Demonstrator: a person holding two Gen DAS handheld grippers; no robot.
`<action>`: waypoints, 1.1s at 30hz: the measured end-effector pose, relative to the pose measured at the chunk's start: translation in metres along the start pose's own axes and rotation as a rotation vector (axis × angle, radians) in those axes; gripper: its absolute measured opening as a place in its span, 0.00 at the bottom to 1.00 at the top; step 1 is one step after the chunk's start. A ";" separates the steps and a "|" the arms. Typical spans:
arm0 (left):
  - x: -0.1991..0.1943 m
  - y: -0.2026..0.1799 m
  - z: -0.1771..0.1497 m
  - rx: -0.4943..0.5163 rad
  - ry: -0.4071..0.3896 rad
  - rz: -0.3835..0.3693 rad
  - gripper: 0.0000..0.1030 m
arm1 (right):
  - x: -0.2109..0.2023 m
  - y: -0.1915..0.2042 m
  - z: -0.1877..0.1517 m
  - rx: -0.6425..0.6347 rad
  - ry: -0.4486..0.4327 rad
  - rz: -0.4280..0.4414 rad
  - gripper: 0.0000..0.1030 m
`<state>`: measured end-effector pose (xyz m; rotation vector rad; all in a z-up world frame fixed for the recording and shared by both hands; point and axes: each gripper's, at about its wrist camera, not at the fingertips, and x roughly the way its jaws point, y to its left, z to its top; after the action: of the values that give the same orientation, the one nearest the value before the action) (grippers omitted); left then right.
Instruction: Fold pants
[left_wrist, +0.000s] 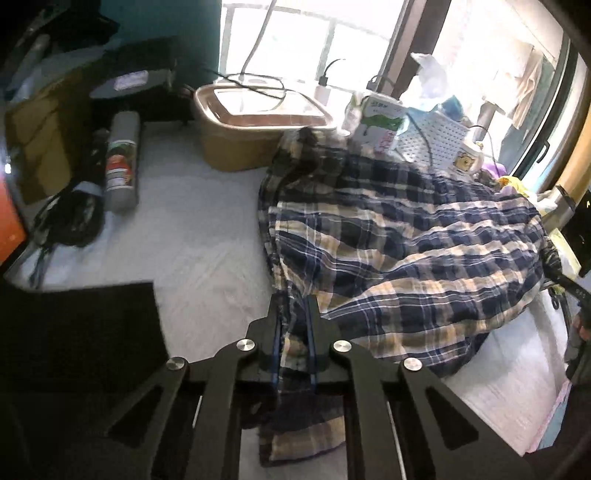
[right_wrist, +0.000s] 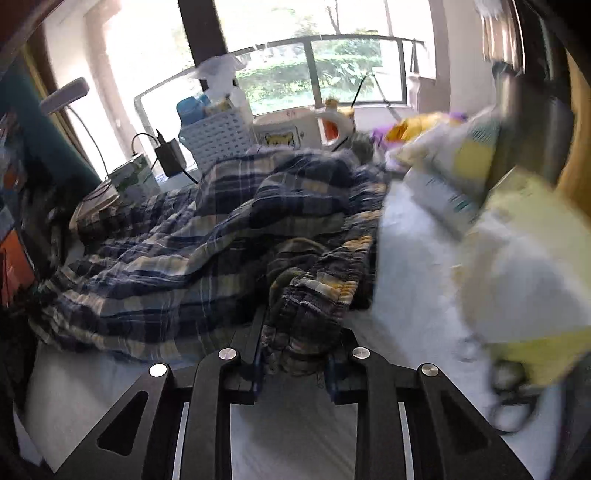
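A tan plastic basket with a brown rim stands at the far edge of the white-covered desk, with a green-and-white carton and a white perforated box beside it; a grey printed cylinder lies towards the left edge. Yellow-and-white packets crowd the right edge, blurred. The navy, cream and tan plaid fabric pants lie rumpled across the middle of the desk, reaching the basket and box. The left gripper is nearly closed, pinching a hem of the pants. The right gripper clamps the gathered waistband bunch. Bright windows stand behind the desk.
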<state>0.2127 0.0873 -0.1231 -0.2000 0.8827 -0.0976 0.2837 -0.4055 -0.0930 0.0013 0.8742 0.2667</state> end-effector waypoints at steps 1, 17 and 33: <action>-0.006 -0.002 -0.004 -0.001 -0.004 0.000 0.09 | -0.012 -0.003 0.000 -0.004 -0.004 0.008 0.23; -0.047 0.028 -0.059 -0.058 0.089 0.075 0.23 | -0.036 -0.019 -0.044 -0.128 0.139 -0.136 0.66; 0.029 -0.021 0.036 0.166 -0.037 -0.026 0.41 | -0.053 0.008 0.006 -0.141 -0.142 -0.194 0.86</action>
<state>0.2594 0.0664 -0.1183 -0.0577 0.8305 -0.1904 0.2535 -0.4099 -0.0481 -0.1924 0.7073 0.1442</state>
